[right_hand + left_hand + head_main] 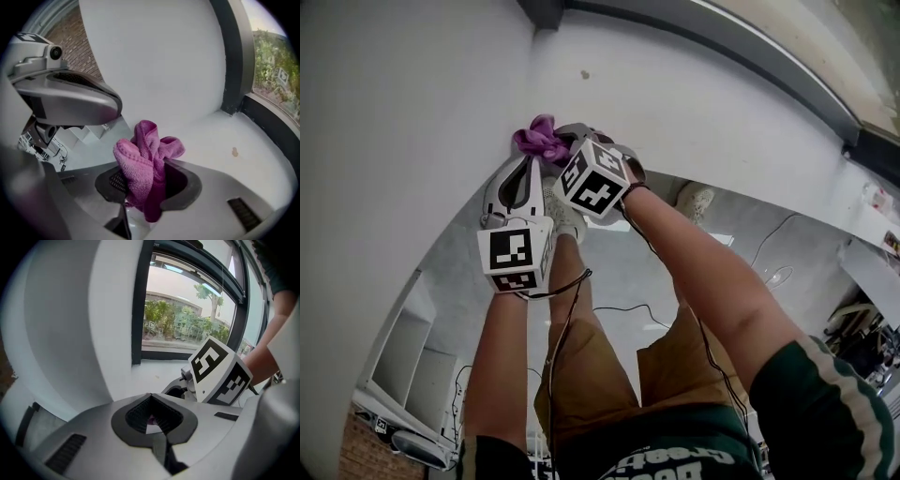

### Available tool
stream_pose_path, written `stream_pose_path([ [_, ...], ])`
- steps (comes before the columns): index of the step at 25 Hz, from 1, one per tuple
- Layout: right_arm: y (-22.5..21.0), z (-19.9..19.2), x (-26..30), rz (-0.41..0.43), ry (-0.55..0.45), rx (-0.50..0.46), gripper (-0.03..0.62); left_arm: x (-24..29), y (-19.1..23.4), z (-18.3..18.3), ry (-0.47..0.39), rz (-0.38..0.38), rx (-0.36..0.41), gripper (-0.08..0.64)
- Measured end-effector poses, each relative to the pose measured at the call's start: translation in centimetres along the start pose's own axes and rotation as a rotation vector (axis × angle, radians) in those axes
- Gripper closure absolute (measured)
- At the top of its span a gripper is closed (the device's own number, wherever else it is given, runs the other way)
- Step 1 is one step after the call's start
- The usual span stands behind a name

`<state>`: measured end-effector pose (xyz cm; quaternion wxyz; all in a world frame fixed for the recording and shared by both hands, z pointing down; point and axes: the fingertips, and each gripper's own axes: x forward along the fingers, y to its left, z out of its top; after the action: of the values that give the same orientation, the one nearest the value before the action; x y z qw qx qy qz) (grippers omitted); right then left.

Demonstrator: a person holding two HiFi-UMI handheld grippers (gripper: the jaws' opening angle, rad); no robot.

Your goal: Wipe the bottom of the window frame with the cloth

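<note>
A purple cloth (147, 159) is bunched up between the jaws of my right gripper (145, 187), which is shut on it. In the head view the cloth (540, 139) rests against the white sill (675, 103), at the tip of the right gripper (572, 139). My left gripper (521, 167) sits just left of it with its jaws shut and nothing clearly held. In its own view the left gripper (152, 417) points along the sill (154, 369) toward the dark window frame (138, 310). The frame's bottom rail (265, 119) runs behind the sill (220, 133).
There is a small brown spot (234, 151) on the sill ahead of the cloth. A curved white wall (65, 319) rises to the left. The person's legs and shoes (565, 217) stand on the grey floor (628, 272), where cables (623, 307) lie. A brick wall (68, 33) shows beyond.
</note>
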<state>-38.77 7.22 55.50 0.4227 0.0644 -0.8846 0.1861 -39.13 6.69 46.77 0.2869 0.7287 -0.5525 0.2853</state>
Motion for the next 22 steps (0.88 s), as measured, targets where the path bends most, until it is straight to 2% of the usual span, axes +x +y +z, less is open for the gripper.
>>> stream_pose_path([
  [5,-0.2,0.0,-0.1,0.025,0.018,-0.039,0.433,0.0,0.3,0.1,-0.003,0.015,-0.024,0.557],
  [11,-1.5,0.3,-0.4,0.008,0.025,-0.057,0.433,0.2,-0.5,0.6,-0.011,0.006,-0.036,0.557],
  [22,-7.8,2.1,-0.8,-0.036,0.036,-0.1,0.433,2.3,-1.0,2.2,-0.017,-0.015,-0.06,0.557],
])
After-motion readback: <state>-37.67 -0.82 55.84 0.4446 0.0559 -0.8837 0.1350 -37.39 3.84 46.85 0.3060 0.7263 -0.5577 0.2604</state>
